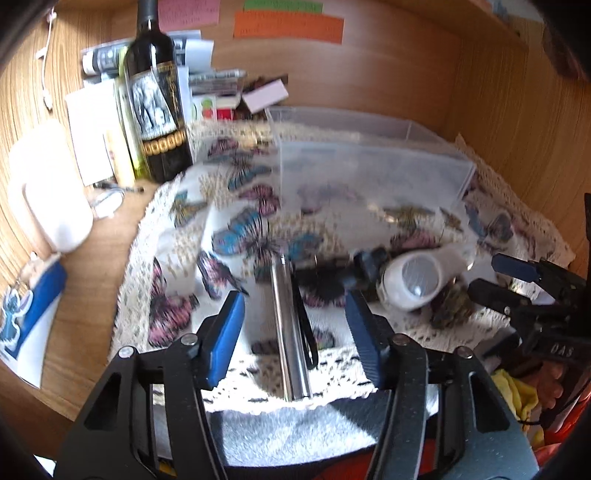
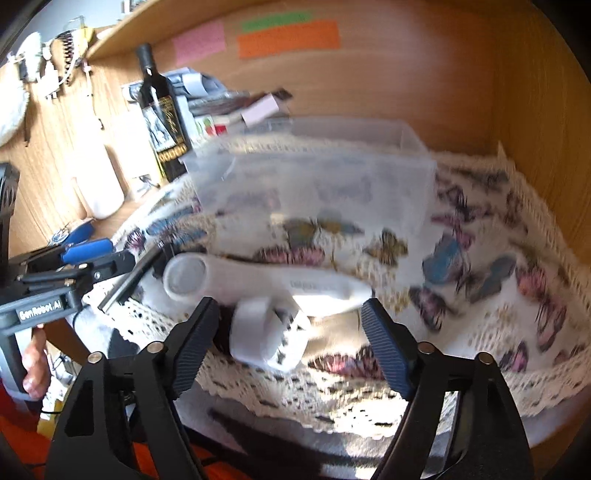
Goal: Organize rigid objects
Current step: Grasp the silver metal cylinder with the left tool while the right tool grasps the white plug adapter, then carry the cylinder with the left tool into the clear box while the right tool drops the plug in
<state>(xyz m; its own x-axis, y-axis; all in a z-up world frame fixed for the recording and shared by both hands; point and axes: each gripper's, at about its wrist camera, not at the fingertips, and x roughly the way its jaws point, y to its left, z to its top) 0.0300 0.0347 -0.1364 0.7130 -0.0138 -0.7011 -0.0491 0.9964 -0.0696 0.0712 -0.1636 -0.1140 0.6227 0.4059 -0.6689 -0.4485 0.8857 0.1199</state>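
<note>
A silver metal cylinder (image 1: 290, 332) with a black strap lies on the butterfly cloth (image 1: 236, 229), between the fingers of my open left gripper (image 1: 295, 317). A white magnifier-like object (image 1: 417, 280) lies to its right; in the right wrist view it (image 2: 266, 280) lies just ahead of my open right gripper (image 2: 290, 328), with a white roll (image 2: 262, 336) between the fingers. A clear plastic box (image 1: 369, 162) stands behind on the cloth; it also shows in the right wrist view (image 2: 317, 173). The left gripper (image 2: 88, 258) shows at the left of the right wrist view, and the right gripper (image 1: 517, 273) at the right of the left wrist view.
A dark wine bottle (image 1: 155, 110) stands at the back left among papers and small boxes. A white rounded object (image 1: 48, 184) sits on the wooden desk at left. Wooden walls with coloured sticky notes (image 1: 288, 24) close in the back and right.
</note>
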